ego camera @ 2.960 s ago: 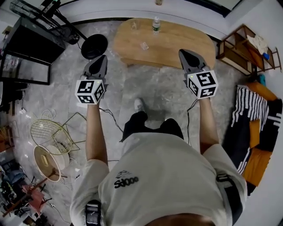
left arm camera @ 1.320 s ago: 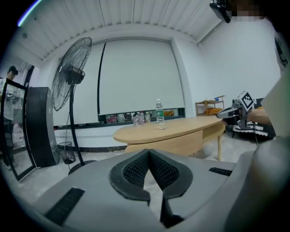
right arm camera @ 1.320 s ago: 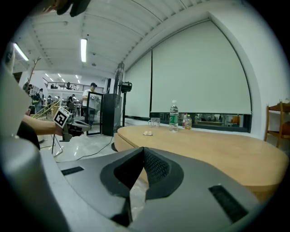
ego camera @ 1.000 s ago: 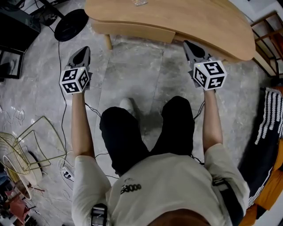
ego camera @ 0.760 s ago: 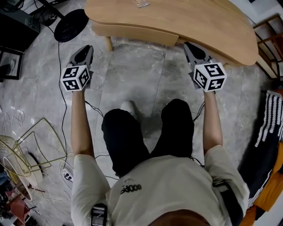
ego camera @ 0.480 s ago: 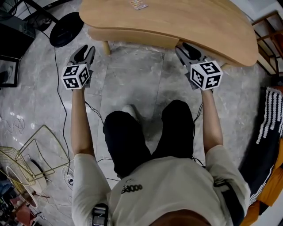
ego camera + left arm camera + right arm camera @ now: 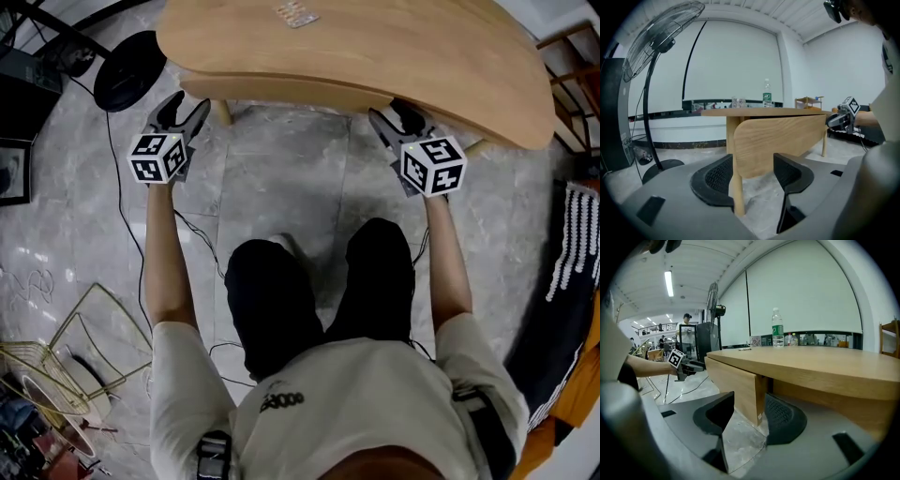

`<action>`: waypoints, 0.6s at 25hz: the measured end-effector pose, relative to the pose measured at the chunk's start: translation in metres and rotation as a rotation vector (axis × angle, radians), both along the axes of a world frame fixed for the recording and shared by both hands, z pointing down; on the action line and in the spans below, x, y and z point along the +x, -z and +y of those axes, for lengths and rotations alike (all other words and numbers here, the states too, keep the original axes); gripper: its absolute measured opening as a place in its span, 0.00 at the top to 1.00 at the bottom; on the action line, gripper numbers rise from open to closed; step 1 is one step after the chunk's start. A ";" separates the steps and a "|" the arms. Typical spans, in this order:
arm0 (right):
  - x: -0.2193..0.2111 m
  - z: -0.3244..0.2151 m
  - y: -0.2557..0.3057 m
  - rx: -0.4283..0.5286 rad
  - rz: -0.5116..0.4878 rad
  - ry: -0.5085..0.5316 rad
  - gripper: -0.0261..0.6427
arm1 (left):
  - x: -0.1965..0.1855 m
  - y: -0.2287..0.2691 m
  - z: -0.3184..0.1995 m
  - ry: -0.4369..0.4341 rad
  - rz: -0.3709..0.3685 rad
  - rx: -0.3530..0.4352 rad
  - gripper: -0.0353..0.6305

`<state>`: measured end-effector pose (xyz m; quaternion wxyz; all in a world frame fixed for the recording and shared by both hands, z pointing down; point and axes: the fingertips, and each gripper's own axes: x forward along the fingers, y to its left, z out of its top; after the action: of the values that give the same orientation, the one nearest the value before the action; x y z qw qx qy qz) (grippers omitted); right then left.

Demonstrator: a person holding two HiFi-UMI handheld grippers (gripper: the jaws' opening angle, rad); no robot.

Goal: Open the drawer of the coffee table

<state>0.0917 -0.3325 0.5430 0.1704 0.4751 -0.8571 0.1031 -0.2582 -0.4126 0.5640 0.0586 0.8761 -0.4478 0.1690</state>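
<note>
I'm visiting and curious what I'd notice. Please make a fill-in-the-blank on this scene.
The plastic bottle with a green label stands on the ___ of the light wooden coffee table.
The right gripper holds its jaws ___ around one end of the curved wooden drawer front.
The black pedestal fan stands on the ___.
Missing: top; open; floor.
Its jaws have just been opening.

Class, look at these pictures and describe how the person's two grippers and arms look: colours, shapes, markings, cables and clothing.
The left gripper and right gripper are dark grey, each with two tapering black jaws and mesh-textured pads. Each carries a white cube printed with black square markers. Thin black cables trail beside the arms. The person wears a pale short-sleeved T-shirt.
</note>
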 end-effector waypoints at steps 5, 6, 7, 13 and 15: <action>-0.007 -0.011 -0.006 -0.006 0.019 0.003 0.69 | 0.004 -0.008 -0.016 -0.019 0.013 -0.008 0.53; -0.007 -0.013 -0.007 -0.008 0.015 0.000 0.69 | 0.005 -0.008 -0.017 -0.031 0.016 -0.010 0.53; -0.006 -0.014 -0.007 -0.011 0.002 -0.004 0.69 | 0.007 -0.009 -0.017 -0.044 0.020 -0.013 0.53; -0.005 -0.013 -0.007 0.002 -0.015 -0.020 0.70 | 0.008 -0.008 -0.016 -0.057 0.041 0.000 0.56; -0.004 -0.013 -0.007 0.010 -0.002 -0.019 0.72 | 0.008 -0.007 -0.016 -0.049 0.044 -0.002 0.57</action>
<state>0.0874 -0.3450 0.5496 0.1661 0.4838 -0.8533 0.1008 -0.2503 -0.4286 0.5711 0.0650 0.8903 -0.4247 0.1512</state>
